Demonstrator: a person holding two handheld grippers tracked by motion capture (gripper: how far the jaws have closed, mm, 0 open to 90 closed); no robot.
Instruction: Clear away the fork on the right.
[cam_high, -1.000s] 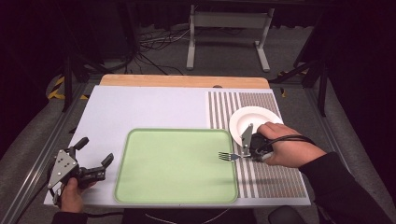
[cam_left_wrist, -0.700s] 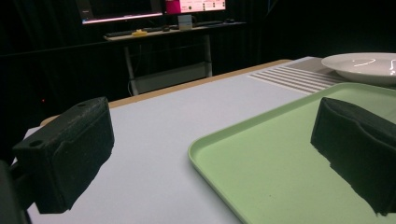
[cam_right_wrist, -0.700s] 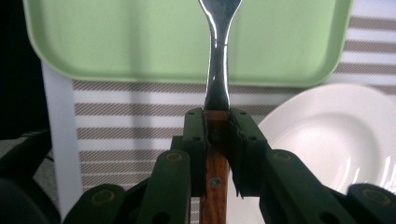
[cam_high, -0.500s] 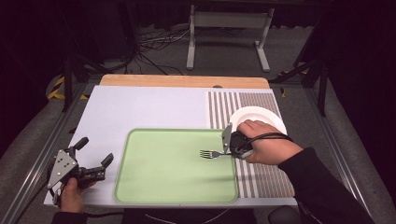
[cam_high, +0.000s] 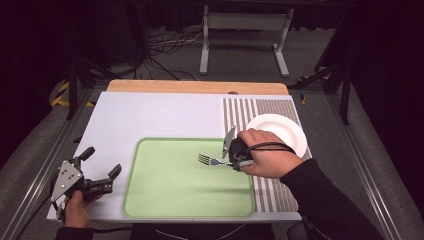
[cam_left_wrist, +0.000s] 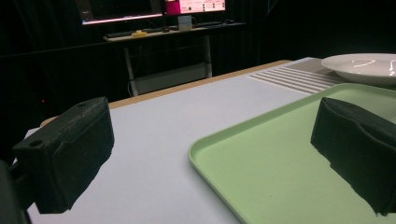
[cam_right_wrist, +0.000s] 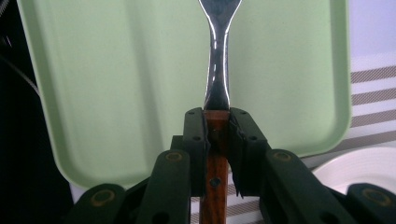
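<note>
My right tool (cam_high: 231, 161) is clamped on the fork (cam_high: 210, 160), jaws pinching the brown wooden handle (cam_right_wrist: 215, 154) right where the metal neck starts. In the high view the fork sticks out toward 9 o'clock from the tool, tines leading, its long axis running 3-to-9 across the green tray (cam_high: 165, 200). It's over the tray's upper right part; I can't tell whether it is touching down or hanging just above. Key relation: open tray surface lies ahead of the tines at 9 and below at 6, nothing on it, so I judge a set-down there is unobstructed. White plate (cam_high: 285, 131) sits at about 2 o'clock from the tool, on the striped mat (cam_high: 265, 107), close behind my hand. My left tool (cam_high: 98, 179) has its jaws wide apart, gripping nothing, parked on the desk (cam_high: 150, 115) just off the tray's 9 o'clock edge, well apart from the fork. Right hand is clearly the nearer one.
</note>
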